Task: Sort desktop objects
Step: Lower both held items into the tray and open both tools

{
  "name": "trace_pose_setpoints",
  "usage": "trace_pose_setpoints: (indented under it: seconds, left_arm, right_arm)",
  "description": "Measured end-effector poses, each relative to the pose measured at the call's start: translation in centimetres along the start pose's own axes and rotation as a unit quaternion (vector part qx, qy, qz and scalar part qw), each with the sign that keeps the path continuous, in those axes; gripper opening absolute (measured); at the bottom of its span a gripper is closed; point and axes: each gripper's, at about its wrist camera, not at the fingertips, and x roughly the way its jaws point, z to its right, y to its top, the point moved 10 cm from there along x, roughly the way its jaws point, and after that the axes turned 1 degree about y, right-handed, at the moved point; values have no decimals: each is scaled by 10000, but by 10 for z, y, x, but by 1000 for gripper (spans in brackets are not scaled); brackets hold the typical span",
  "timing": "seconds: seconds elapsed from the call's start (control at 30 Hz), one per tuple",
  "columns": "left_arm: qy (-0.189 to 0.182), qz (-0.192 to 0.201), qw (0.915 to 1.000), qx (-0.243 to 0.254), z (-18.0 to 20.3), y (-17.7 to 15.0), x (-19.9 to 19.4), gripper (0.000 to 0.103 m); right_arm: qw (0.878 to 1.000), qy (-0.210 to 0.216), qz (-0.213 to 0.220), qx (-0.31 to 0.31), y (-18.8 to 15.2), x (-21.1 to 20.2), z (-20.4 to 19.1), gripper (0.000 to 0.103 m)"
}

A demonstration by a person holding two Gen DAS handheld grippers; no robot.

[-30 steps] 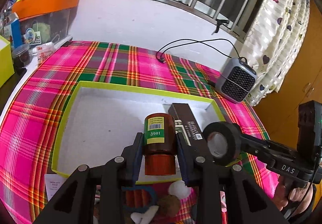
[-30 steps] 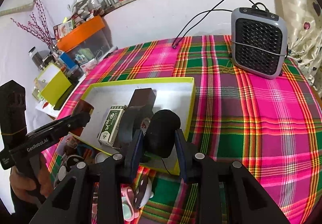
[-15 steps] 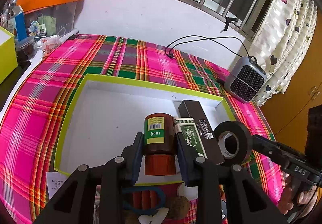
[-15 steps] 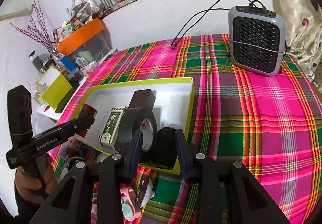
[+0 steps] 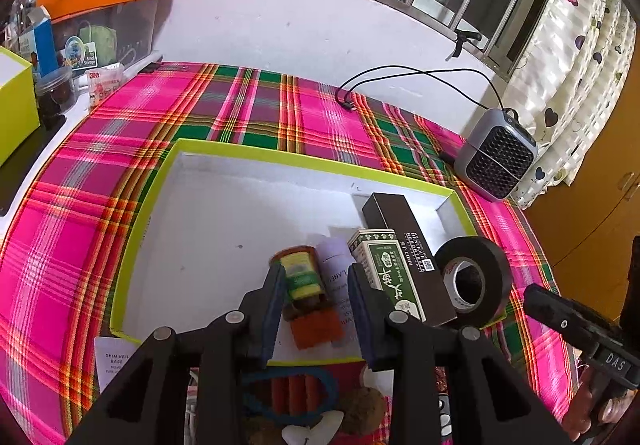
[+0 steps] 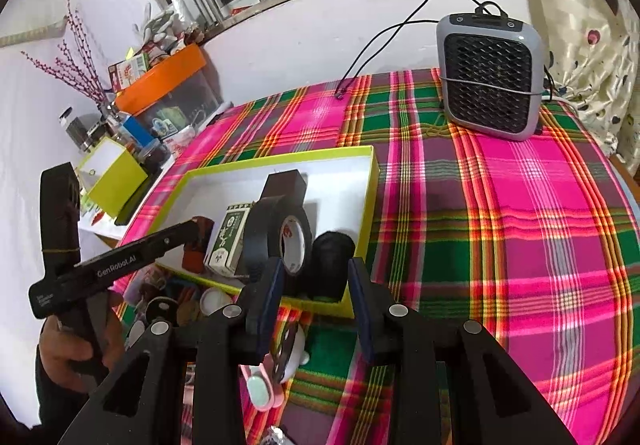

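**Brown bottle down in the tray, both grippers open**

Brown glass and an orange cap: the bottle lies on its side on the white floor of the yellow-rimmed tray, between the spread fingers of the left gripper, which do not clamp it. A pale tube is partly hidden behind it. The right gripper is also wide open, with the black tape roll standing on edge just ahead. The clutter below the tray's near rim is cut off and hard to identify.

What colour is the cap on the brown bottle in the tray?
Orange, on the brown bottle; clearest in the left wrist view.
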Motion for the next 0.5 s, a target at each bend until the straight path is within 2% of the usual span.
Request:
trace_pose_setpoints:
  seconds: [0.5]
  left_arm:
    - [-118,80,9996,240,20,-29,-43,32]
  right_arm:
    - [9999,86,-93,44,-35,-27,-8,35]
